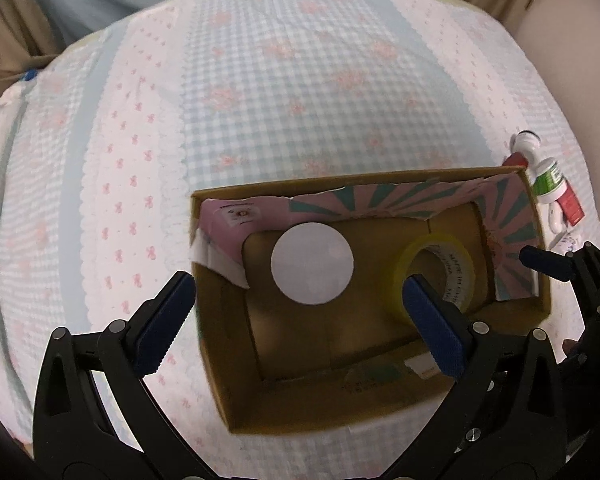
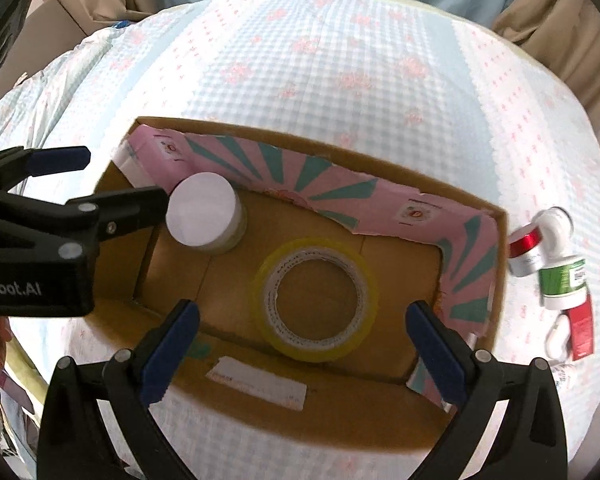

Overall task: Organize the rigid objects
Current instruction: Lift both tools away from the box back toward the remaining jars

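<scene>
One cardboard box [image 2: 332, 420] sits on the cloth-covered worktop [image 2: 340, 60], its inner walls lined with pink and teal paper. Inside lie two things: one white-lidded round jar [image 2: 202, 210] at the left end and one roll of yellowish tape [image 2: 316, 300] flat on the floor of the box, apart from the jar. Just outside the box's right wall is a small cluster of bottles [image 2: 556, 272], white, red and green; I cannot count them surely. Both the left tongs [image 1: 300, 312] and the right tongs [image 2: 302, 344] hang spread wide over the box, gripping nothing. The cloth is blue gingham with pink bows; tan curtains [image 2: 560, 20] hang behind.
</scene>
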Motion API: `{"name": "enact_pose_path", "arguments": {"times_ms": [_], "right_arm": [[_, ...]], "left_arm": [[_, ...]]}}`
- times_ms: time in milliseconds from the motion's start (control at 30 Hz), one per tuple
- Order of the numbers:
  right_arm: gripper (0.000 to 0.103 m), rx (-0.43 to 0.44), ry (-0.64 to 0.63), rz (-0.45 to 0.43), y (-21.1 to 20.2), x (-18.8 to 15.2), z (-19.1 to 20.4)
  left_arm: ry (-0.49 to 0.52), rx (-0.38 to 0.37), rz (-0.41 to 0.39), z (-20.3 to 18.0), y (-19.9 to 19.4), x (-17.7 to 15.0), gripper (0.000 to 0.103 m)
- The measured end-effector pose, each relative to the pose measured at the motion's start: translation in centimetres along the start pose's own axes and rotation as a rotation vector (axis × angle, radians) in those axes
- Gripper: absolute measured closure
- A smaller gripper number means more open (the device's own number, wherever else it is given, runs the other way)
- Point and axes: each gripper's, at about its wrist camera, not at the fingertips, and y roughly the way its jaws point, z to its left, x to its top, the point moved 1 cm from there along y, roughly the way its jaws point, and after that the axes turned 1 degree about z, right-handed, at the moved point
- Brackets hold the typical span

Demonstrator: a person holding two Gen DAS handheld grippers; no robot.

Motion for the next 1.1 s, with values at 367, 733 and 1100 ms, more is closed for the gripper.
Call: {"name": "enact_pose_path", "arguments": {"times_ms": [367, 733, 1100], "right_arm": [[0.000, 0.000, -0.026, -0.072, -9.2, -3.6, 1.3], [0.000, -0.012, 0.135, -0.122, -17.6, -8.7, -3.3], [0.000, -0.118, 0.179, -0.222, -24.0, -12.5, -14.2]], "left_arm": [[0.002, -0.005, -0.137, -0.9, -10.2, -2.9, 0.000], [0.004, -0.093, -0.260, -5.0, -18.8, -5.5, 0.000], [0.015, -0.086, -0.299, -14.4, -21.2, -5.8, 0.000]]}}
